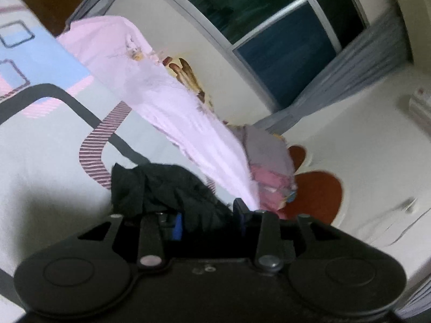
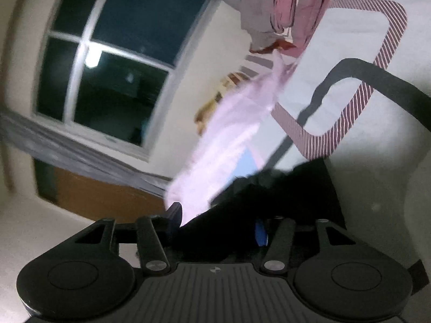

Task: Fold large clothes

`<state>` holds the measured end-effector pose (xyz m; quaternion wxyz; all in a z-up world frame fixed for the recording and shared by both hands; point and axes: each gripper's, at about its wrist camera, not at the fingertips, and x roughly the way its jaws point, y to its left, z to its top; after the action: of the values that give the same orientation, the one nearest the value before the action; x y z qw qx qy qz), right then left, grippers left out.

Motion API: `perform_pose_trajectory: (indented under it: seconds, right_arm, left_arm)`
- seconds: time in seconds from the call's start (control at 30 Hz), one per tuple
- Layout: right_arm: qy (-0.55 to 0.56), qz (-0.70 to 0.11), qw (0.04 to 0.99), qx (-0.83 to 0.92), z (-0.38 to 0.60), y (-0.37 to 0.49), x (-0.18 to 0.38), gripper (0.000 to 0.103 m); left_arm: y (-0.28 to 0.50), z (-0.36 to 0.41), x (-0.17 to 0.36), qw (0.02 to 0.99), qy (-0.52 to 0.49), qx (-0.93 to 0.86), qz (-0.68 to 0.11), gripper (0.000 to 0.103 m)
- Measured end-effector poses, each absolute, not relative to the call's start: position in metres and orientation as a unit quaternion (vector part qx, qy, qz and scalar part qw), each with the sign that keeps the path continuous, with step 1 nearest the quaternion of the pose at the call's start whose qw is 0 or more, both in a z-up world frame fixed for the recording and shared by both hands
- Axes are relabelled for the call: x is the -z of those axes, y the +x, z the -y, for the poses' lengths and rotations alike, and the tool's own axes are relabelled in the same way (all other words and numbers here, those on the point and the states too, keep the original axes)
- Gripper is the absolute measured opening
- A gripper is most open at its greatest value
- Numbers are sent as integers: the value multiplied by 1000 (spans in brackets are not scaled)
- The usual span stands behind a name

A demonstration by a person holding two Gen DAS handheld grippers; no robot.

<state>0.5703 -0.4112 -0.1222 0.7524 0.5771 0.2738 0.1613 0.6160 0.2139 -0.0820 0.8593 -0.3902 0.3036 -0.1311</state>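
the step in hand looks like the laying-down of a fold: a crumpled black fabric garment point(image 1: 164, 188) sits bunched on the white bedsheet with grey and striped line patterns point(image 1: 54, 145), right at the mouths of both tongs.

in the left wrist view the left gripper point(image 1: 208, 216) has its jaws partly apart, and the black cloth lies between them, spreading from the middle toward ten o'clock; whether the pads press on it i cannot tell.

in the right wrist view the right gripper point(image 2: 218, 222) stands somewhat wider, the same black garment point(image 2: 269, 188) heaped between its jaws and rising toward one o'clock; the blur hides any contact.

a long pale pink cloth point(image 1: 172, 107) runs along the bed edge from eleven o'clock down to the centre, ending by a pile of grey and pink clothes point(image 1: 269, 158).

next, i judge, both tongs should back clear, then seek a fresh edge for the following fold.
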Motion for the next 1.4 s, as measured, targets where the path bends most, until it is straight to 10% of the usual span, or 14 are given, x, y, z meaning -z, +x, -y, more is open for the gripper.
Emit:
perform_pose_trajectory:
  seconds: [0.2, 0.3, 0.63, 0.8, 1.4]
  right_arm:
    - [596, -251, 749, -146, 434, 560, 119, 54]
    - [609, -222, 755, -102, 460, 548, 117, 54]
    - [194, -296, 923, -153, 317, 548, 43, 42]
    - [-48, -327, 936, -119, 230, 563, 97, 42]
    - [21, -310, 941, -134, 208, 579, 72, 43]
  left_arm:
    - [619, -238, 83, 852, -425, 113, -283, 36]
    - [613, -247, 76, 874, -394, 54, -280, 52]
    - [610, -98, 33, 938, -72, 135, -312, 43]
    - [644, -39, 76, 928, 38, 131, -346, 50]
    - [677, -114, 73, 949, -50, 47, -308, 57]
